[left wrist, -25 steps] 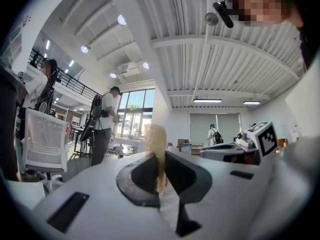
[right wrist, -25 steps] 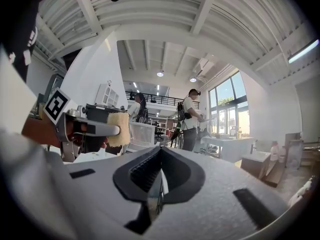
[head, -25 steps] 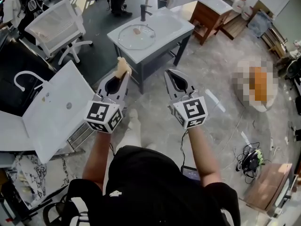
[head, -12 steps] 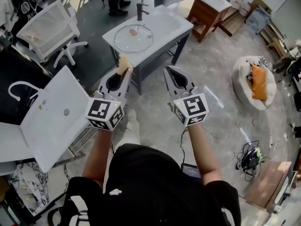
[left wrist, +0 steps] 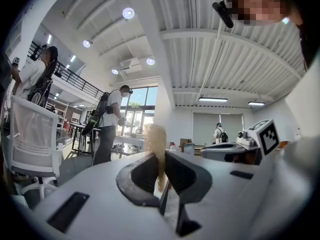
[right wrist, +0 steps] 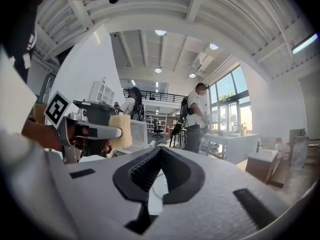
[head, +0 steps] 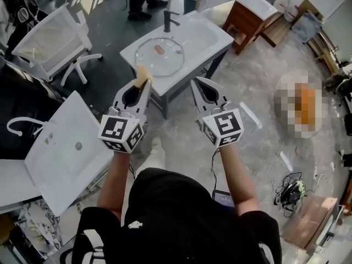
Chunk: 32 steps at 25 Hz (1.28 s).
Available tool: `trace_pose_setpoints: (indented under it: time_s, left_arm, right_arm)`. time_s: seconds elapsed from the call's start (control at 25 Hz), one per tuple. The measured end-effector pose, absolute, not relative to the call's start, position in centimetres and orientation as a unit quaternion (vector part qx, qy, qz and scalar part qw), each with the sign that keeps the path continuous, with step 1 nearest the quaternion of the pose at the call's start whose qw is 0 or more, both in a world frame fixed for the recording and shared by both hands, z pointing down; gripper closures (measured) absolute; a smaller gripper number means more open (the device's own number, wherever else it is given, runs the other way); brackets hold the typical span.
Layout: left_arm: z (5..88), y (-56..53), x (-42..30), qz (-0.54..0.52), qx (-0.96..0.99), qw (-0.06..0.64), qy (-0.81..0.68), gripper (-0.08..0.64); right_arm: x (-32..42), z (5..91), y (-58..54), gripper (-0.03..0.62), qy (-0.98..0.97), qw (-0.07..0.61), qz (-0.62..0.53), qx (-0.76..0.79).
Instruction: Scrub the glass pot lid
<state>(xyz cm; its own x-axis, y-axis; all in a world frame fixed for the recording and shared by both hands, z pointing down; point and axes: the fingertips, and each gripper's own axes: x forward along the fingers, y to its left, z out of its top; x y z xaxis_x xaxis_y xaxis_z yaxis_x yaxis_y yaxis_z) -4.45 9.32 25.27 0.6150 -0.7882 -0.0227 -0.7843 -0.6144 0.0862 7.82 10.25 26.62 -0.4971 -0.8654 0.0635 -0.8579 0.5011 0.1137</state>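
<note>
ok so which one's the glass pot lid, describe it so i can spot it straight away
Find the white washbasin on the grey stand, with a black tap. The glass pot lid lies flat on it near that tap: the only round, see-through thing, with a brown knob at its centre.

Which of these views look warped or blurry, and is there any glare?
Both gripper views are fisheye-warped with dark corners; in the left gripper view the sponge is soft and the windows glare; the head view shows the glass pot lid sharply.
</note>
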Motion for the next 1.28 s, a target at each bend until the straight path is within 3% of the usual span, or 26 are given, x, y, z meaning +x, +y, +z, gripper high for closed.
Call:
trace_pose_setpoints:
  time_s: [0.72,1.28]
  left_arm:
    - [26.8,-10.6,-10.3,-0.030,0.905,0.074,-0.418,0.540]
    - [31.7,-15.3,-11.7,-0.007,0.898,0.115,-0.424,0.540]
  right_arm:
    - [2.3,29.1,-9.2,0.603,-0.856,0.102,-0.002,0.507]
    - [1.5,35.5,-14.0,0.603,-0.861,0.165,0.043,0.479]
